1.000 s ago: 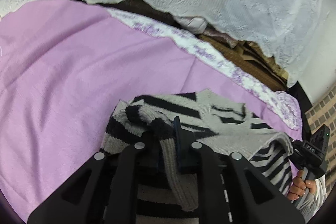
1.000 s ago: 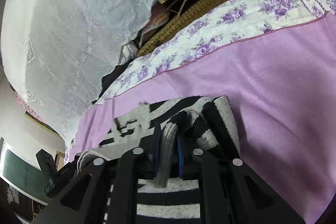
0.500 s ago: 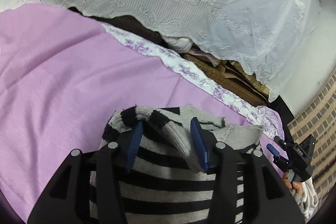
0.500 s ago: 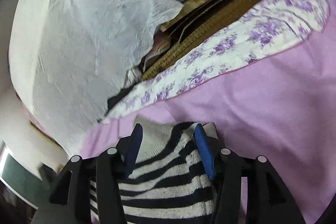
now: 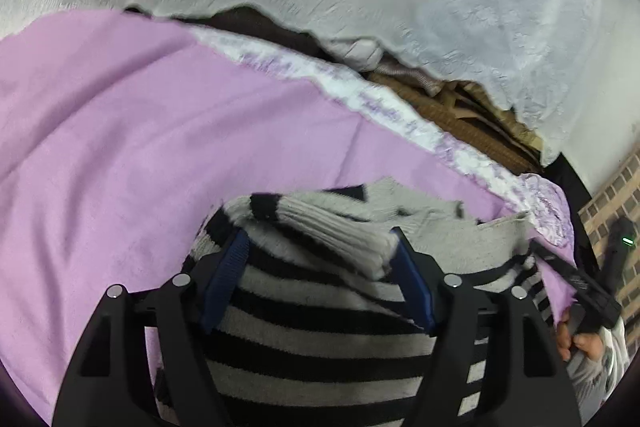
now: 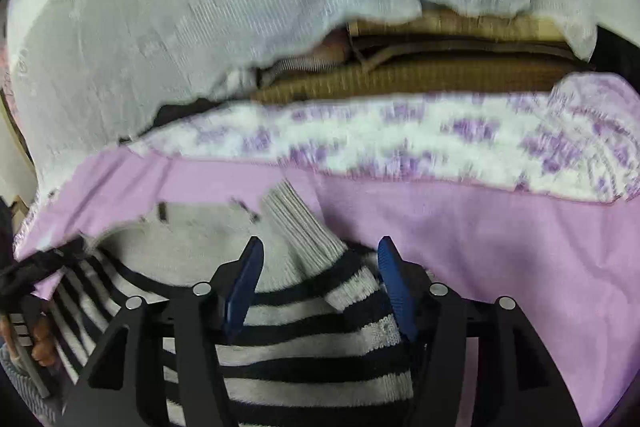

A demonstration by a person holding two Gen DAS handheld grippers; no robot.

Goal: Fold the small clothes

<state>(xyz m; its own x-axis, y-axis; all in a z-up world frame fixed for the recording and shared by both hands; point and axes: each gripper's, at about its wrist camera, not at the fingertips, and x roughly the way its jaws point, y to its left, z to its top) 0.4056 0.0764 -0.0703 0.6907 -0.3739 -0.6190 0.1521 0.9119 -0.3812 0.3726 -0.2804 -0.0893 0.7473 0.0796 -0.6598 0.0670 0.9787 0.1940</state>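
A small black-and-grey striped knit sweater (image 5: 320, 323) lies folded on the purple sheet (image 5: 120, 147). My left gripper (image 5: 320, 239) is open, its blue pads on either side of a ribbed grey cuff (image 5: 336, 231) lying on the sweater. In the right wrist view the same sweater (image 6: 312, 347) lies under my right gripper (image 6: 318, 247), which is open with its jaws around another ribbed cuff (image 6: 304, 227). Neither gripper holds the cloth.
A floral white and purple border (image 6: 400, 139) edges the sheet. Behind it are stacked brown mats (image 6: 420, 75) under a white lace cloth (image 6: 200, 7). The other gripper and a hand (image 5: 580, 331) show at the right edge of the left wrist view.
Both grippers were shut on the sweater cuffs a second ago. They have opened, let go and the cuffs now rest on the folded sweater. Both views are blurred by motion.
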